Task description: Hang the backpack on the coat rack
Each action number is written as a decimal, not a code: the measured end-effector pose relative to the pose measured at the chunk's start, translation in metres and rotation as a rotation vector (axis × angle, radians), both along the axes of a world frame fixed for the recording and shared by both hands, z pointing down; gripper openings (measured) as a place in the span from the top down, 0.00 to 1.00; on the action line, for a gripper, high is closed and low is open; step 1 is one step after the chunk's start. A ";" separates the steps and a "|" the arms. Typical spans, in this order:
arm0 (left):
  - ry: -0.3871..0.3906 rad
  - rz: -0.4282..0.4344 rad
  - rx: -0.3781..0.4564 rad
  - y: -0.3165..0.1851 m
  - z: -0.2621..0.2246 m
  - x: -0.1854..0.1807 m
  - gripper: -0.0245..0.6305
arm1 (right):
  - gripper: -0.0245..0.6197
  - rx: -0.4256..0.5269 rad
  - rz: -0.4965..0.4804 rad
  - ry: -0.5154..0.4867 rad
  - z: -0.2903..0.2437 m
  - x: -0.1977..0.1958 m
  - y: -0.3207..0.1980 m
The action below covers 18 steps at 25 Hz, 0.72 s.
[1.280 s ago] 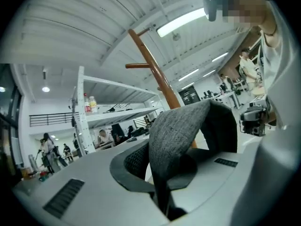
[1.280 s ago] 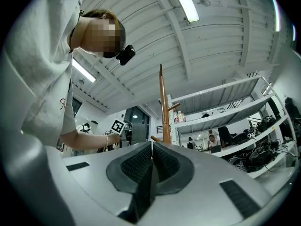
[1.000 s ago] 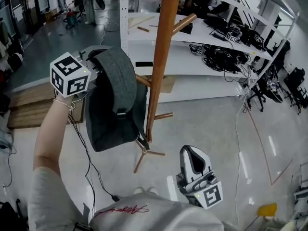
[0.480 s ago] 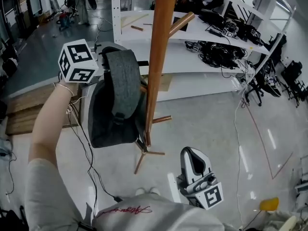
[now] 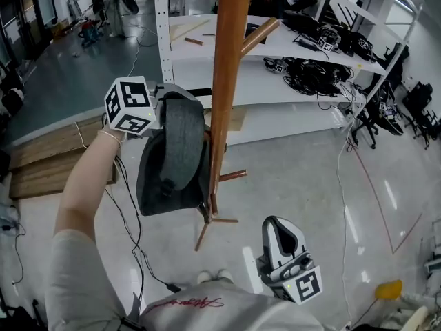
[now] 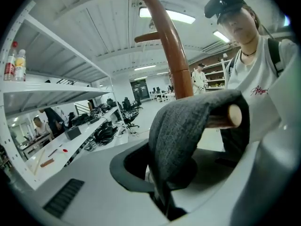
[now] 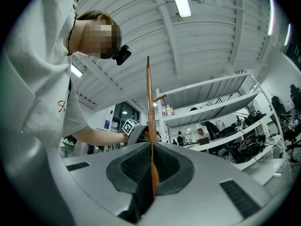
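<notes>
Coat rack [image 5: 227, 81] on grey floor [image 5: 303, 178]

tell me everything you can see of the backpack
The backpack is dark grey, of felt-like woven cloth. A broad, paler grey strap runs over its top, with a dark buckle partway down. It hangs upright, close against the coat rack's wooden pole. The strap is draped over a wooden peg, and the left gripper is shut on that strap.

White tee [image 5: 207, 312], maybe bracelet [image 5: 110, 135] — grey right gripper [image 5: 277, 225]
</notes>
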<state>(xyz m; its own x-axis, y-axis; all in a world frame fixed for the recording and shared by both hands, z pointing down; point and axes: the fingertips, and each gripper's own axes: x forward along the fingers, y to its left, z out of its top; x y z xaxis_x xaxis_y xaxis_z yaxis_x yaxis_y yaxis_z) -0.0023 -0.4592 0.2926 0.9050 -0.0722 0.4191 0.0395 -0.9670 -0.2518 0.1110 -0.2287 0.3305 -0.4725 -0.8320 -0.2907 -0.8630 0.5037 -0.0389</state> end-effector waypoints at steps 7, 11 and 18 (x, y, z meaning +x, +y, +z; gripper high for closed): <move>-0.063 0.061 0.014 0.012 0.011 0.019 0.93 | 0.93 -0.010 0.010 -0.006 0.003 0.006 0.001; -0.054 0.043 0.009 0.017 0.032 0.021 0.93 | 0.93 -0.020 0.008 -0.007 0.010 0.008 0.001; 0.022 -0.010 0.015 0.019 0.038 0.019 0.93 | 0.93 -0.032 -0.024 -0.017 0.012 0.000 -0.002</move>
<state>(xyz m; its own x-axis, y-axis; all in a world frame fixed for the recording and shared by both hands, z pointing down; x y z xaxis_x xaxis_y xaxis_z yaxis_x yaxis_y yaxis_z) 0.0166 -0.4403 0.3307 0.9134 -0.0871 0.3977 0.0245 -0.9633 -0.2672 0.1106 -0.2308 0.3429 -0.4876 -0.8295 -0.2722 -0.8498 0.5224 -0.0697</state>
